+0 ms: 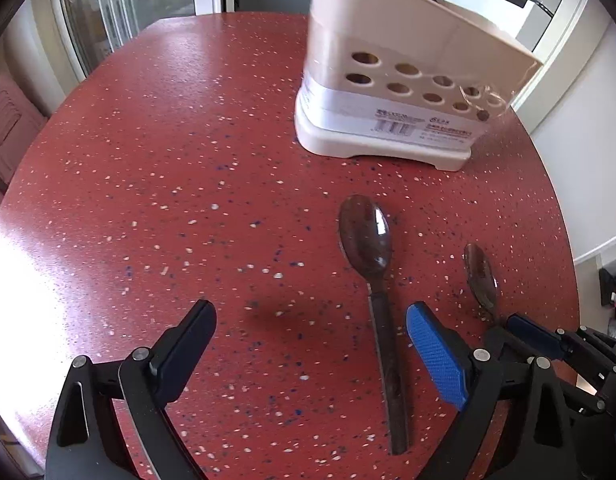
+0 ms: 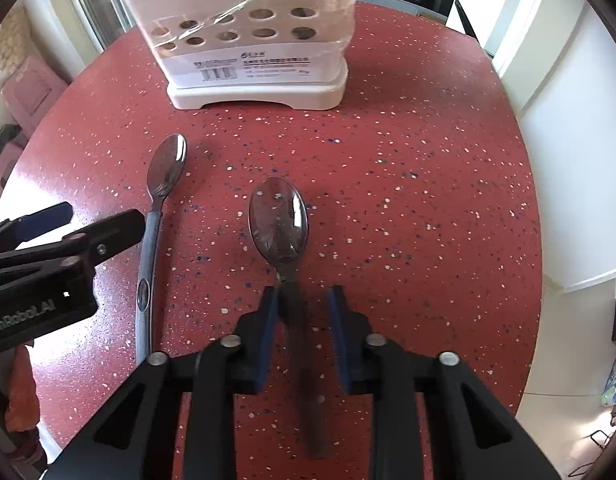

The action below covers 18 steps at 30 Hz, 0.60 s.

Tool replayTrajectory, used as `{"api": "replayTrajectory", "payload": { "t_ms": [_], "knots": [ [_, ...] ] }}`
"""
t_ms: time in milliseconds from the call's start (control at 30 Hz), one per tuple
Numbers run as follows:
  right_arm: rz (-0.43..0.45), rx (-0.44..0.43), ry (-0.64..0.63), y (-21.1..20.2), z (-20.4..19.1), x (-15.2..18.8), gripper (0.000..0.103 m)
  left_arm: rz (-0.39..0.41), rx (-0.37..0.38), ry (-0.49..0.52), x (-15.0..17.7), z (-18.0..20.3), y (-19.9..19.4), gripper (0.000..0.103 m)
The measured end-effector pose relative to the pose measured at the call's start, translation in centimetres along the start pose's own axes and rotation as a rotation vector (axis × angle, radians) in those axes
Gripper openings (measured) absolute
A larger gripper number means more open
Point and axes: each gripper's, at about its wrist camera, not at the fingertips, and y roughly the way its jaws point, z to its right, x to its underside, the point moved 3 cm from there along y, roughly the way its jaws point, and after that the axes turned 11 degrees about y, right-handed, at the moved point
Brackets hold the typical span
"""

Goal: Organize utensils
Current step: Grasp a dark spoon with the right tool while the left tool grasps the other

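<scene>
Two steel spoons (image 2: 278, 224) (image 2: 166, 166) flat before holder (image 2: 252, 40)

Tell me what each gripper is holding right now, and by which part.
Nothing is held. The right gripper straddles the handle of one spoon, jaws open. The left gripper is open beside the other spoon.

Glossy metal spoons (image 2: 278, 222), speckled red matt tabletop (image 2: 407, 184), smooth cream plastic caddy (image 2: 252, 40) under clear film.
</scene>
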Motion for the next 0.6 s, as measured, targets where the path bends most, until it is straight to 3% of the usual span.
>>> {"api": "replayTrajectory", "payload": {
  "t_ms": [67, 400, 533, 600],
  "knots": [
    [-0.005, -0.027, 0.017, -0.1, 0.4, 0.0, 0.013, -0.015, -0.005, 0.009, -0.2, 0.4, 0.4, 0.103],
    [-0.011, -0.104, 0.050, -0.1, 1.9, -0.2, 0.013, -0.091, -0.083, 0.114, -1.5, 3.0, 2.4, 0.103],
    [-0.011, -0.113, 0.052, -0.3, 2.0, -0.2, 0.013, -0.111, -0.064, 0.110, -2.0, 3.4, 2.8, 0.103],
    [-0.010, -0.116, 0.048, -0.2, 2.2, -0.2, 0.013, -0.101, -0.054, 0.131, -2.1, 3.6, 2.7, 0.098]
  ]
}}
